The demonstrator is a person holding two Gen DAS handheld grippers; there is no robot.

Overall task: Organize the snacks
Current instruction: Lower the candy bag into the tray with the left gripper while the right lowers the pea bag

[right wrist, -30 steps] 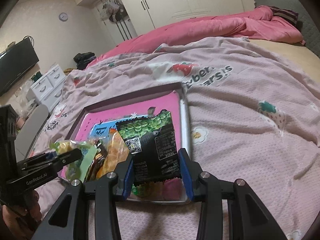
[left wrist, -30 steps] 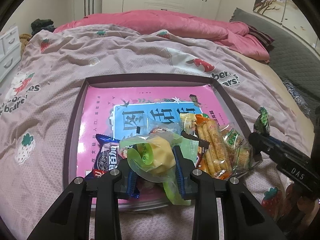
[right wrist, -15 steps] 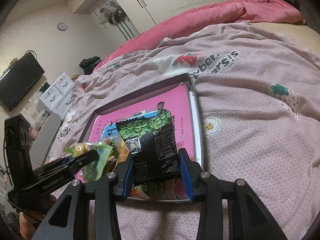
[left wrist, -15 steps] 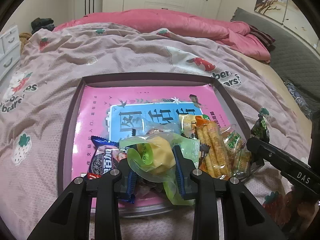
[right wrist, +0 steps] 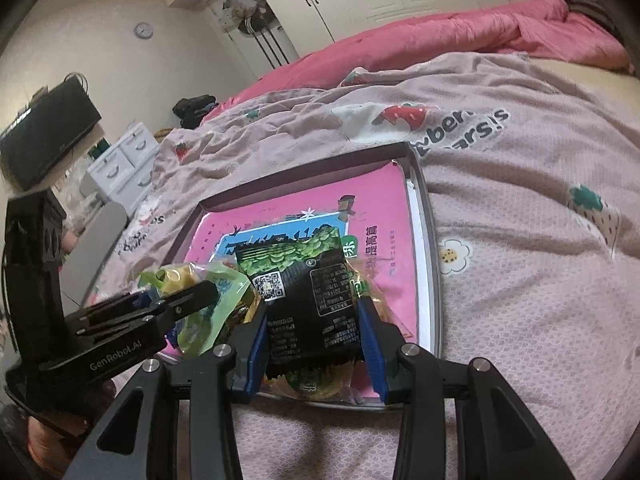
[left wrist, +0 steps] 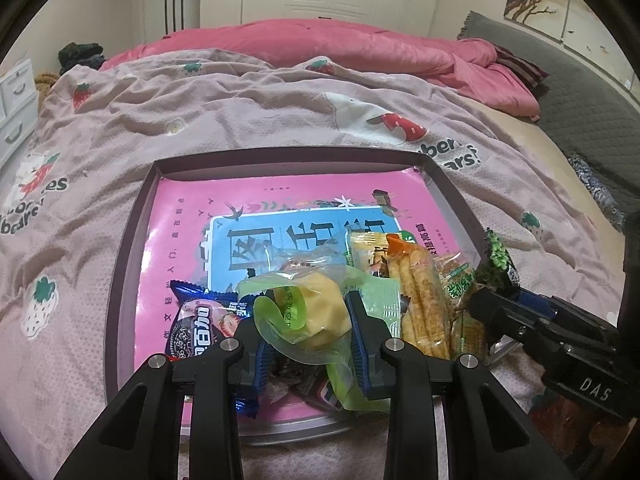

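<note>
Left hand-held gripper point(left wrist: 308, 334) clamped on green-wrapped yellow snack point(left wrist: 316, 312); right hand-held gripper point(right wrist: 314, 330) clamped on black-green packet point(right wrist: 308, 296). Both hang over tray point(left wrist: 132, 240) on bed, likely for adding to its near-end pile.

The left gripper point(left wrist: 310, 330) clamps a clear green-tinted packet point(left wrist: 308, 312) holding a yellow piece, blue pads pressing both sides. Beneath it, a tray point(left wrist: 124, 264) lined with a pink printed sheet point(left wrist: 180, 232) rests on a strawberry-print bed cover point(left wrist: 240, 108). In the tray's near end lie a blue cookie packet point(left wrist: 196, 328), a biscuit-stick packet point(left wrist: 420, 300) and green-labelled cracker packets point(left wrist: 460, 292). At right, the right gripper point(left wrist: 504, 292) grips a dark green-topped packet point(left wrist: 498, 258).
</note>
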